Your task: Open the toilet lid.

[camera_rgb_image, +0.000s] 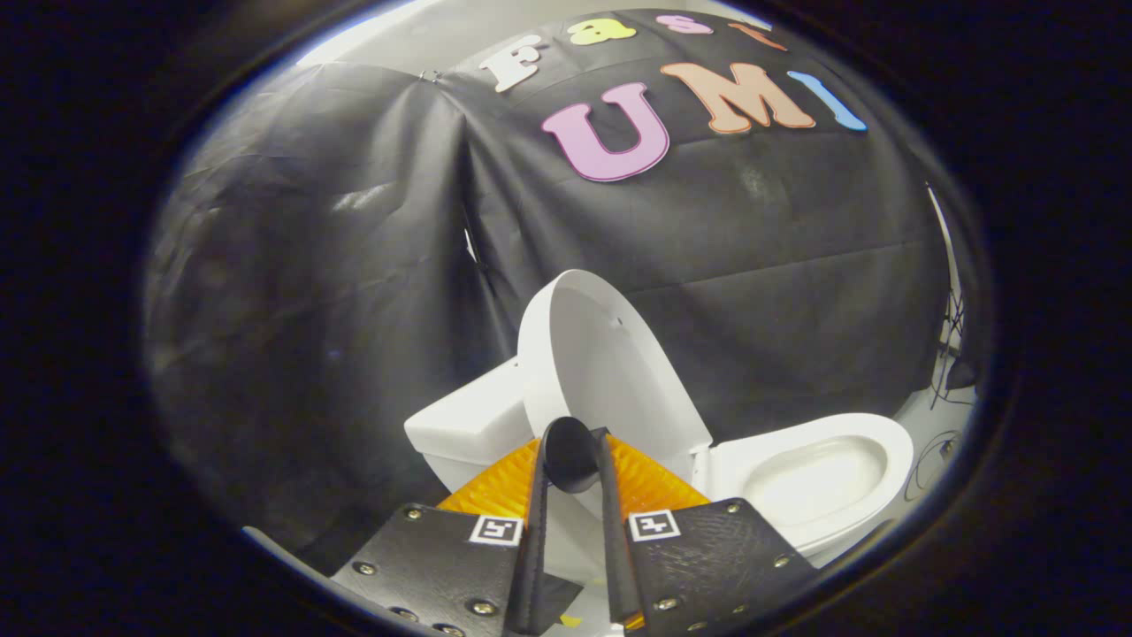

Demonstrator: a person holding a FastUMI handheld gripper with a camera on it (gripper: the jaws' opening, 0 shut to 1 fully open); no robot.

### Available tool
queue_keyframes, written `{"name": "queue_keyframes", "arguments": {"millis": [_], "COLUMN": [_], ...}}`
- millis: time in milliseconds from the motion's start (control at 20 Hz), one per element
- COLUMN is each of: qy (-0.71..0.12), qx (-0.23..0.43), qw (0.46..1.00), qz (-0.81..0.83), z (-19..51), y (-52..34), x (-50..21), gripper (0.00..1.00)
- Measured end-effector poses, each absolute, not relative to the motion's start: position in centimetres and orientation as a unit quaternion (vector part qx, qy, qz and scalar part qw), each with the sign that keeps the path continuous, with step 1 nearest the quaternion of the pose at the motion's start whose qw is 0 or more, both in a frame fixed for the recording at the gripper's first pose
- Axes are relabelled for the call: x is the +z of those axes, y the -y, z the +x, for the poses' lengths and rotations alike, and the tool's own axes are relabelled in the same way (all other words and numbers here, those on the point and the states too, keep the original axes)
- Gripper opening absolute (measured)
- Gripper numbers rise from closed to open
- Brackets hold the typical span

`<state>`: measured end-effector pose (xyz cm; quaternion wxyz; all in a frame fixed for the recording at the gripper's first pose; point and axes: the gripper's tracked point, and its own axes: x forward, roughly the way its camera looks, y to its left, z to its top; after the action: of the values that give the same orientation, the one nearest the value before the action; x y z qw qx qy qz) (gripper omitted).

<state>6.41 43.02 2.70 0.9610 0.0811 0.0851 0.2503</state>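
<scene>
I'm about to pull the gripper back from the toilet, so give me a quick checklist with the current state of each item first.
1. Toilet lid raised: ok, it stands up against the tank.
2. Lid resting stably by itself: cannot tell, its lower edge lies just ahead of the fingers.
3. Gripper released: cannot tell; the fingers are nearly together around a dark rounded part at their tips, and any pressure on the lid is hidden.
4. Seat down and bowl exposed: ok.
5. Cables on the floor beyond the bowl kept away from the gripper: ok, they lie well off to the side.
</scene>
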Motion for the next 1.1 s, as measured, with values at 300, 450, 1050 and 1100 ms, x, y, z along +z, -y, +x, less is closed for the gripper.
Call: {"name": "queue_keyframes", "arguments": {"millis": [300, 450, 1050, 1100], "qy": [-0.085, -0.078, -0.060, -0.058], "qx": [0.247, 0.243, 0.180, 0.175], "qw": [0.963, 0.966, 0.980, 0.982], "qz": [0.058, 0.048, 0.054, 0.048], "z": [5.5, 4.9, 4.9, 4.9], "y": [-41.8, -40.5, -30.8, -29.9], "x": [3.2, 4.3, 8.4, 8.6], "gripper": [0.36, 0.55, 0.94, 0.99]}}
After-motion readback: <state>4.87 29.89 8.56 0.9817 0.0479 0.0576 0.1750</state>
